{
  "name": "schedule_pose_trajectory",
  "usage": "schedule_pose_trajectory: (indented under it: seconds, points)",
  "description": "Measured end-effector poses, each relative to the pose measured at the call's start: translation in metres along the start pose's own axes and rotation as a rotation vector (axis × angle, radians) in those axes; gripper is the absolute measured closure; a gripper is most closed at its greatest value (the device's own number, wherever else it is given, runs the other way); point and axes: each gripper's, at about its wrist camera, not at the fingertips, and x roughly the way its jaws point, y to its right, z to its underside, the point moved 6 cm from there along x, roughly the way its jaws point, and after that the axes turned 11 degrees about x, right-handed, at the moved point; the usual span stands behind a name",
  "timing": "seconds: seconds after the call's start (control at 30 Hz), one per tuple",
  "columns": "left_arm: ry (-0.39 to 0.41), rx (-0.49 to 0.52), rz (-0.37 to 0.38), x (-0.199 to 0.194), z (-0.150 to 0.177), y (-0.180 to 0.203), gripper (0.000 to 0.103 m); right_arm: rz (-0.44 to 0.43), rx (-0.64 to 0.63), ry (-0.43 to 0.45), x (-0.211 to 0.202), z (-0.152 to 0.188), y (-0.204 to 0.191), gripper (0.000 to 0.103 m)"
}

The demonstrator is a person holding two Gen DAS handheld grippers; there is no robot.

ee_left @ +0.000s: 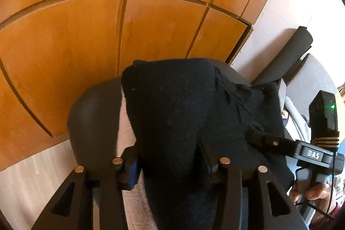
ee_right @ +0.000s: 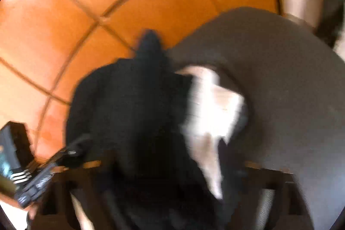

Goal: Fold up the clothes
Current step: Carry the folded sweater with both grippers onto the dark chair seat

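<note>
Left gripper: jaws stand apart with the black garment running up between them. The cloth fills the gap, but whether the pads press on it can't be told from the left wrist view.

Right gripper: seen from the left wrist view, it comes in from the right, its tip resting on or against the black fabric. Its own view is heavily motion-blurred; the jaws look spread wide, with the garment lying between them, and nothing looks pinched. Reads as let go, not gripping. A hand holds its handle at the lower right.

The garment is a dark knit, draped in a mound over a grey rounded surface, probably a chair back or a cushion. A patch of white shows beside the black cloth in both views; can't tell whether it is another garment or a lining. Behind it is an orange wood-panelled wall.

Progress, as a judgement: early or mid-task. The garment is bunched and humped, with no flat layers or clean fold lines visible. No finished stack is in view. What's left: spread it out, fold it, set it down squared off.
</note>
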Motion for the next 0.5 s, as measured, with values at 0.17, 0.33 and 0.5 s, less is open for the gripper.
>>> schedule_pose_trajectory:
  seconds: [0.17, 0.33, 0.5]
  points:
    - [0.033, 0.032, -0.052, -0.020, -0.002, 0.003, 0.051, 0.091, -0.098, 0.204, -0.048, -0.002, -0.010, 0.007]
    - [0.101, 0.059, -0.091, -0.043, -0.001, 0.002, 0.051, -0.013, -0.270, 0.272, -0.097, 0.014, -0.048, 0.063]
    - [0.172, 0.029, -0.074, -0.063, -0.005, -0.006, 0.051, 0.007, -0.427, 0.188, -0.086, 0.047, -0.068, 0.065]
